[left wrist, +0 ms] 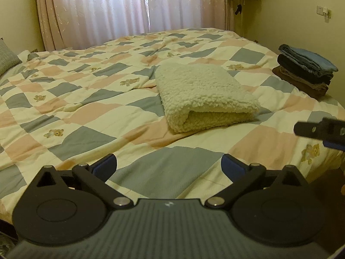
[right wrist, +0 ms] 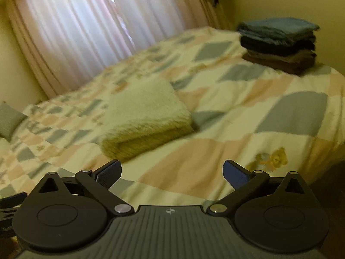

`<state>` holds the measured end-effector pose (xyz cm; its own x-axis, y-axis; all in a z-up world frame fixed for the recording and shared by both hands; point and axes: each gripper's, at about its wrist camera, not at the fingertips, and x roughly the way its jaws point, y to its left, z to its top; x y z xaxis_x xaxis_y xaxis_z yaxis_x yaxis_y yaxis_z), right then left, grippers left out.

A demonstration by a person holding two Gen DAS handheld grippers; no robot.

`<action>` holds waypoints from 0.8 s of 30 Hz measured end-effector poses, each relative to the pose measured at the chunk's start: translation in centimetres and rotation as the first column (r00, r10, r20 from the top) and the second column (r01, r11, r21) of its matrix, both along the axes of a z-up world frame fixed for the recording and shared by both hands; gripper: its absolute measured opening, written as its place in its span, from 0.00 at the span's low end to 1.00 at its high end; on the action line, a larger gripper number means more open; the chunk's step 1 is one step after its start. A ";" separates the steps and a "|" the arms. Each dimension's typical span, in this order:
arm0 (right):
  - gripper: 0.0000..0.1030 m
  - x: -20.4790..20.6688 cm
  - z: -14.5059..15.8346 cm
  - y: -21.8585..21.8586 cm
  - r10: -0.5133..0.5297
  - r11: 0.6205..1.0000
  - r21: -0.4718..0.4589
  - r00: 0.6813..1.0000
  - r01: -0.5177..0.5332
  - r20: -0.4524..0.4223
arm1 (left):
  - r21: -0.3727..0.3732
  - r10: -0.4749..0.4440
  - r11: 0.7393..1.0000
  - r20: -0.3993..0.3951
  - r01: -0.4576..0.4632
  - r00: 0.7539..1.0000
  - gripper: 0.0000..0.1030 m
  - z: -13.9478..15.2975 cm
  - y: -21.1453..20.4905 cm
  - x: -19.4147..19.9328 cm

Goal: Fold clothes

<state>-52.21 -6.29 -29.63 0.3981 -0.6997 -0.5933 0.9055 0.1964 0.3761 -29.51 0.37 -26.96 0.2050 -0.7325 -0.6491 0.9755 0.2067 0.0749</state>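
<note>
Both the left gripper [left wrist: 169, 165] and right gripper [right wrist: 171, 171] gape wide, empty, above the quilt [left wrist: 86, 99].

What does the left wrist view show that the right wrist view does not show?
Only the left wrist view: the wall socket and the right gripper entering from the side.
Only the right wrist view: a dark part of the other gripper at its left edge.
Both: the folded fleece, the stack of folded clothes, the patchwork quilt, the curtains, open jaws.
</note>
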 end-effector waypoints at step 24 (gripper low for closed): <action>1.00 3.4 2.7 4.6 0.060 0.995 -0.057 0.948 -0.082 -0.314 | -0.039 0.006 0.999 -0.065 -0.009 0.998 0.99 -0.8 2.6 1.8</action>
